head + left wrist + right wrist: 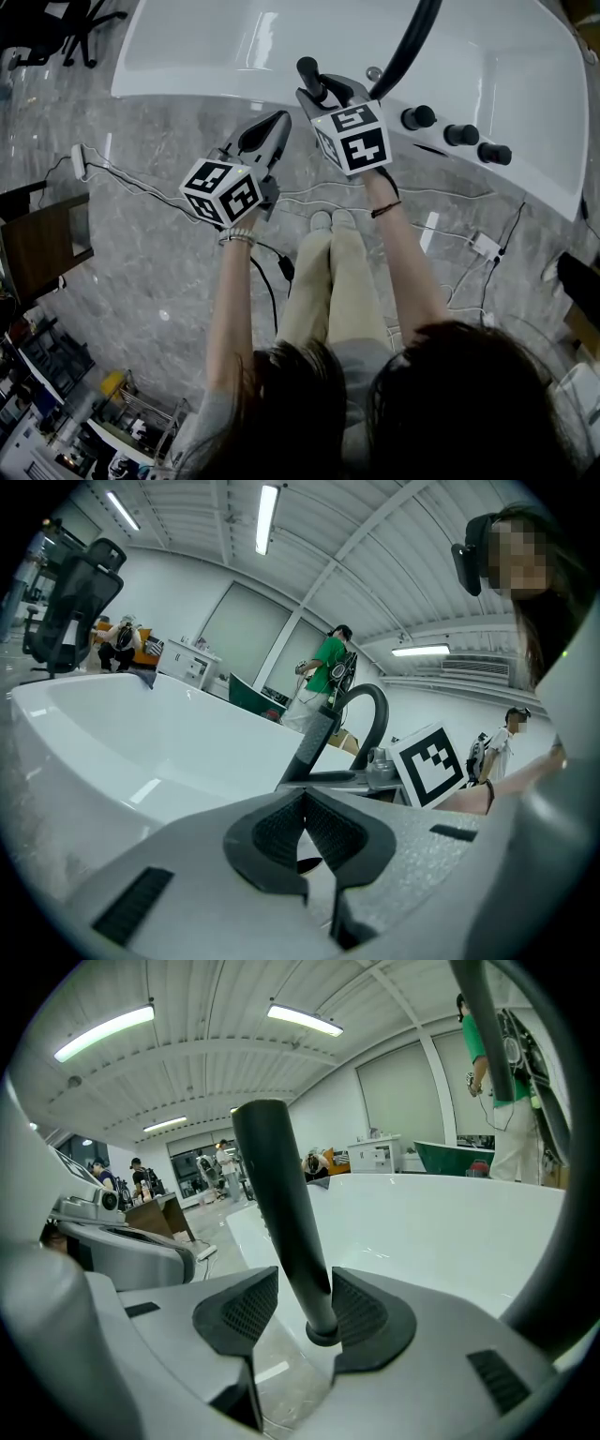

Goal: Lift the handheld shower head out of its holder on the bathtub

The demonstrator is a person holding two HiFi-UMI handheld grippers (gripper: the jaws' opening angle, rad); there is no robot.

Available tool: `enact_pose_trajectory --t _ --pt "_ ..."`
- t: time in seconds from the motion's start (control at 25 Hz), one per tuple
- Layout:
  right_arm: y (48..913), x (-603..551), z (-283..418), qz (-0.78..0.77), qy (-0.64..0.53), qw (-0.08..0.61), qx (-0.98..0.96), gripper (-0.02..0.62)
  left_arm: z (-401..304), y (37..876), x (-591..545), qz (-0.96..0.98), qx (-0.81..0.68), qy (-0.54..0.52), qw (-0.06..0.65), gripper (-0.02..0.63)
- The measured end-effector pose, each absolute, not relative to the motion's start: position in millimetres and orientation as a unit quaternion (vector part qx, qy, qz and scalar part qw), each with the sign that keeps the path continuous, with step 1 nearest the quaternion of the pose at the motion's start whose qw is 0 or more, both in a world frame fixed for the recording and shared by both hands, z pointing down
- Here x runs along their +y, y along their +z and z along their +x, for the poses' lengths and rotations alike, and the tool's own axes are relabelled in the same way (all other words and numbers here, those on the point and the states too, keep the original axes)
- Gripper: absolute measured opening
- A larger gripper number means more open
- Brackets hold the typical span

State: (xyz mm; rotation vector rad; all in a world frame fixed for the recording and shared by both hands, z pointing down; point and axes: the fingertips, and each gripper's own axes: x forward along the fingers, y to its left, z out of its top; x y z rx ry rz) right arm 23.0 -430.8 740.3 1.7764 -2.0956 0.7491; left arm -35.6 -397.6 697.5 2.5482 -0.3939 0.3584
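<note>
The black shower head handle stands upright in its holder on the white bathtub's near rim, and its dark hose arcs up over the tub. My right gripper is at the handle. In the right gripper view the handle rises between the two pads of the right gripper, which is open; a gap shows on the left side. My left gripper hangs just left of it, short of the tub. The left gripper is shut with nothing in it; it sees the handle ahead.
Three black knobs sit on the tub rim right of the holder. Cables and a white power strip lie on the grey marble floor. A dark wooden table stands at the left. People stand beyond the tub.
</note>
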Motion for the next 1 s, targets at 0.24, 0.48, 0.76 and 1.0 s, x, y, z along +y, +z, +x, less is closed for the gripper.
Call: enact_pose_trajectory --t 0.24,0.48,0.76,1.0 --pt "750 -437 24 0.625 0.26 0.155 -0.719 0.153 -39 704 -398 0.941 -0.149 0.135 0.271 0.005" --pt "755 -442 27 0.63 0.256 0.17 -0.713 0.147 -42 708 -400 0.939 -0.152 0.136 0.277 0.005" --pt "747 -438 27 0.638 0.253 0.188 -0.702 0.133 -42 700 -394 0.938 -0.147 0.133 0.284 0.005" --pt "724 -436 24 0.64 0.245 0.196 -0.701 0.132 -40 684 -388 0.938 -0.145 0.124 0.289 0.005"
